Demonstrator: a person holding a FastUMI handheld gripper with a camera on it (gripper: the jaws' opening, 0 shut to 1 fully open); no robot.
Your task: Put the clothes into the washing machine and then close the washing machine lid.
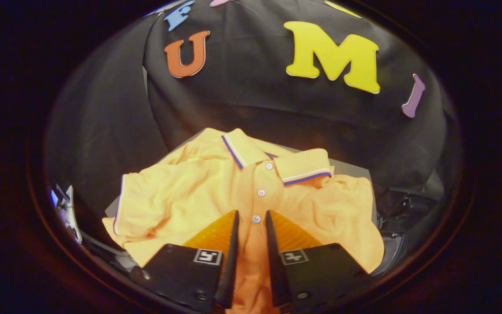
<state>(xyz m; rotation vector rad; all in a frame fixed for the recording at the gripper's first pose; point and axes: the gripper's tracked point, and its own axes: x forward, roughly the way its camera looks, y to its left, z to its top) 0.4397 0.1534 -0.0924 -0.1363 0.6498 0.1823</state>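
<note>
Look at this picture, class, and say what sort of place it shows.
Probably a cloth-walled booth set up for a laundry chore. A black cloth wall hangs behind, an orange polo shirt lies spread on a grey surface, and the gripper holds its jaws slightly apart over the shirt's buttons.

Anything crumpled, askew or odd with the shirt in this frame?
Nothing damaged or spilled. The orange polo shirt lies rumpled on a grey surface, collar up and its hem side hanging toward the camera. The gripper has a narrow gap between its fingers, which straddle the button placket; whether they pinch it is unclear.
</note>
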